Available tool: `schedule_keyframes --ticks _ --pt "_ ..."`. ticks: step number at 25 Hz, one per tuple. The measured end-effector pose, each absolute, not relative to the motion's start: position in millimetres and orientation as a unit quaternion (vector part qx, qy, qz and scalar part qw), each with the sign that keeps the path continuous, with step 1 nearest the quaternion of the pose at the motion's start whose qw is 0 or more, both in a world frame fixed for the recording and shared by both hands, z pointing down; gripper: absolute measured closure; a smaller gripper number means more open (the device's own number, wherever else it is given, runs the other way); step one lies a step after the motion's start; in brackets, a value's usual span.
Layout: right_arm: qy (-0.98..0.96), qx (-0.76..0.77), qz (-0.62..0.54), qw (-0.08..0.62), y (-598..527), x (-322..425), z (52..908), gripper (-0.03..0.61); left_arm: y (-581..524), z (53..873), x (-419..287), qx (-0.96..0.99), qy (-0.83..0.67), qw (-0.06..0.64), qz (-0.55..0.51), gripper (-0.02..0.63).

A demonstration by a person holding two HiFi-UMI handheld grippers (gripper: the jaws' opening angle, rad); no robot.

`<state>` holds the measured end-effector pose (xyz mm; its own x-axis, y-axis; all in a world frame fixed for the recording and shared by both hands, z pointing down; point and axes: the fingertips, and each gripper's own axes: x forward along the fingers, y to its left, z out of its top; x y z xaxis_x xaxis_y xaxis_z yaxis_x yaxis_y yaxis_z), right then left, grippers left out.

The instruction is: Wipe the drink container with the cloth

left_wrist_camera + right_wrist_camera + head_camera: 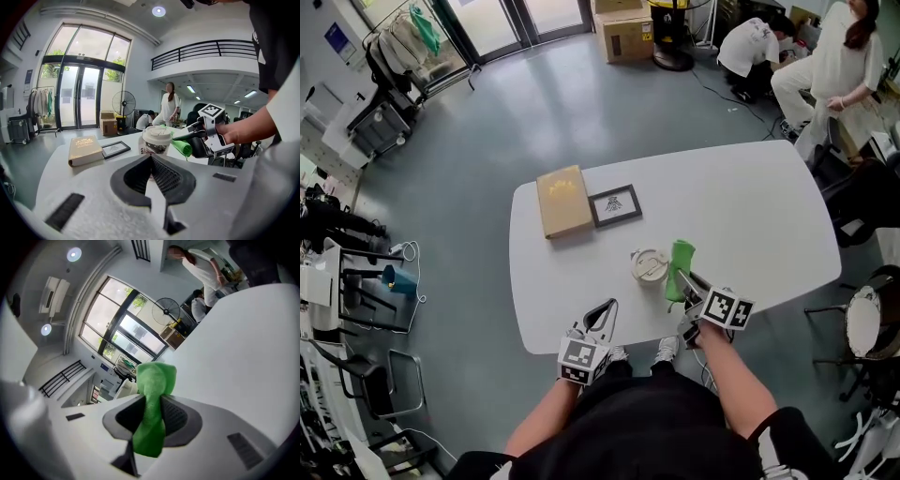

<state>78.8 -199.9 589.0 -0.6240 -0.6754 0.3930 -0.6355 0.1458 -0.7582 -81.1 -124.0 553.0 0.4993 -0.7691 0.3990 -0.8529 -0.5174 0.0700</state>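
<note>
Your right gripper pinches the green cloth in its jaws, just right of the upright drink container on the tabletop. Your left gripper, jaws pressed together and empty, sits farther back.

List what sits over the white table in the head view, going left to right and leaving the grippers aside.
tan book → picture frame → lidded cup → green cloth
</note>
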Motion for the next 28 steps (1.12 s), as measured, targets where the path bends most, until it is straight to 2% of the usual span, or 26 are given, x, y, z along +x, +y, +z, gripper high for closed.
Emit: schedule_keyframes --ticks 24,28 --pt "0.717 -0.395 -0.568 -0.089 -191.8 64.4 695.7 0.465 -108.5 573.5 -88.1 0.835 -0.497 0.154 0.181 0.603" --pt "0.714 -0.392 -0.575 -0.082 -189.5 61.2 699.3 0.465 -103.3 580.7 -90.9 0.834 -0.494 0.161 0.183 0.603"
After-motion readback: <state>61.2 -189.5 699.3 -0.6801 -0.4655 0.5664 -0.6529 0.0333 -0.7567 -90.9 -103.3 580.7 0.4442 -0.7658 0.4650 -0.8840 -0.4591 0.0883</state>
